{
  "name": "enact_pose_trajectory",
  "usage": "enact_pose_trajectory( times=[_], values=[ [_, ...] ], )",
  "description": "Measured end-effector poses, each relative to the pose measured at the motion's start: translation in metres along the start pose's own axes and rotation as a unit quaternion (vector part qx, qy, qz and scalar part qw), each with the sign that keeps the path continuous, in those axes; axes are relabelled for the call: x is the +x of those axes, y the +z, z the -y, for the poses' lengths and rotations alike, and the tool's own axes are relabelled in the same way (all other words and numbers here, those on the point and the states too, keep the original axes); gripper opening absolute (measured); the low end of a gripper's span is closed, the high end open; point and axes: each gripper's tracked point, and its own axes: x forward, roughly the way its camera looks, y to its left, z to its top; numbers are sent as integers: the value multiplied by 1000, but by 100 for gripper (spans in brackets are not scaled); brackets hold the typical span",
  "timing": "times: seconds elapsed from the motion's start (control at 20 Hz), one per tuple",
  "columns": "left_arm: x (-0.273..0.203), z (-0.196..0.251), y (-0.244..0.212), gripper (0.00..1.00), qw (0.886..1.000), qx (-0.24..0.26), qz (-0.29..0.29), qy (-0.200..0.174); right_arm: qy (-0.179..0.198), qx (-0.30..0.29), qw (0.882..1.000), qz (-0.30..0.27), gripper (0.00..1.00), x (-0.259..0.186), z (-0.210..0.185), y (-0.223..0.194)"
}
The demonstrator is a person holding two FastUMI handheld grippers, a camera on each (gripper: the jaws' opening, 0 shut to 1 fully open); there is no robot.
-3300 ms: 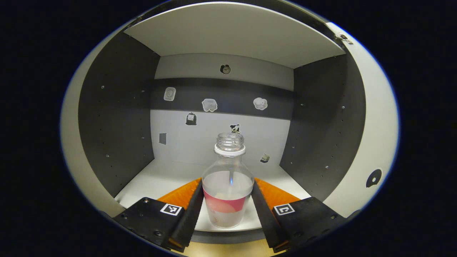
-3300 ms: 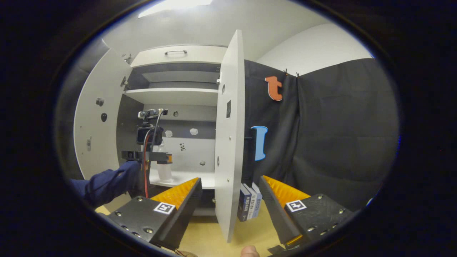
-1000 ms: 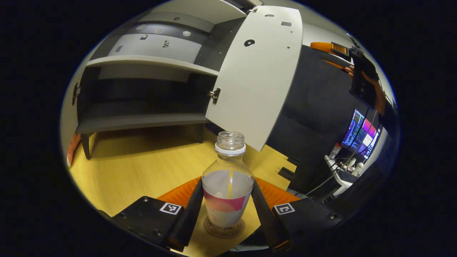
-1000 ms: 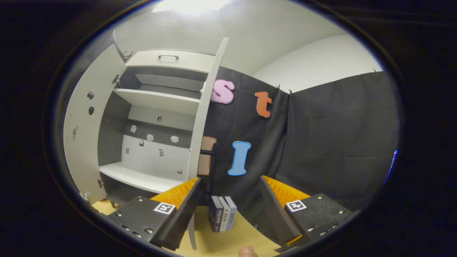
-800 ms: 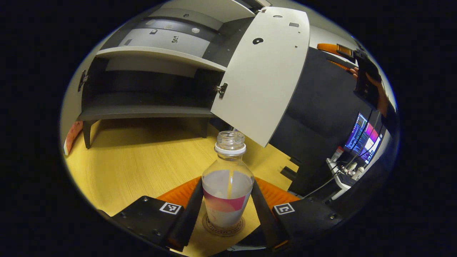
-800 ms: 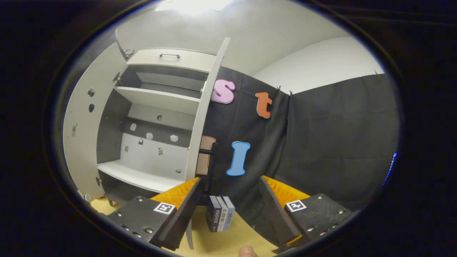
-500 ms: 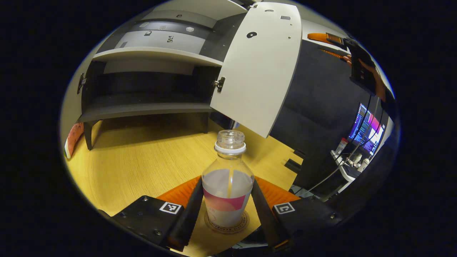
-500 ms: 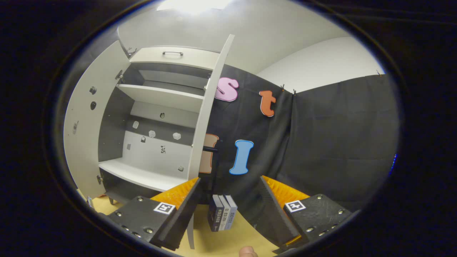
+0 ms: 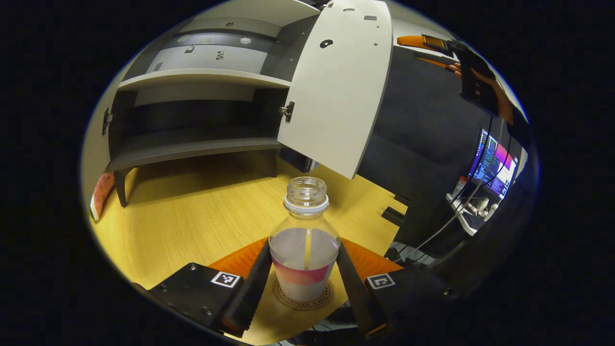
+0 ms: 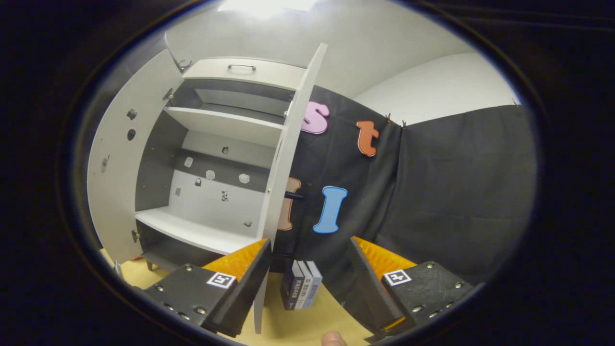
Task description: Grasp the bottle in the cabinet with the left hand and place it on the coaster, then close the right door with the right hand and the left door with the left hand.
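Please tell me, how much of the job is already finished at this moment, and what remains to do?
Done: the bottle is out of the cabinet and over the coaster on the table. In hand: the left gripper clamps the bottle, so it is not released; whether it rests on the coaster is unclear. Left: the right door and left door both stand open; the right gripper is open, holding nothing.

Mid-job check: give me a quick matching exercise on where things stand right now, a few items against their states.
Items:
1. bottle
2. coaster
3. right door
4. right gripper

States:
A. swung open
B. open, holding nothing
C. uncapped, between the left gripper's fingers
D. flat on the wooden table, under the bottle

Pairs: 1-C, 2-D, 3-A, 4-B
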Motion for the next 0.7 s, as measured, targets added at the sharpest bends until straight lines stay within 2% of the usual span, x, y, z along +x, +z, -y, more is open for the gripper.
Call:
enact_pose_trajectory(
  times=[0.05,0.1,0.15,0.2,0.25,0.7],
  values=[
    [1,-1,-1,82,1000,4,-2,6,1,1,1000,-2,96,1,0,-2],
    [1,0,-2,91,1000,8,-6,8,1,1,1000,-5,96,0,0,-4],
    [-3,1,-1,96,1000,11,-8,8,1,2,1000,-8,96,0,0,-7],
    [-1,1,-1,96,1000,13,-10,11,2,3,1000,-11,94,0,-1,-8],
    [-2,0,-1,96,1000,15,-13,14,2,5,1000,-12,96,-1,0,-9],
    [-7,10,16,97,1000,3,0,3,-3,10,1000,-20,96,-4,6,-16]
  ],
)
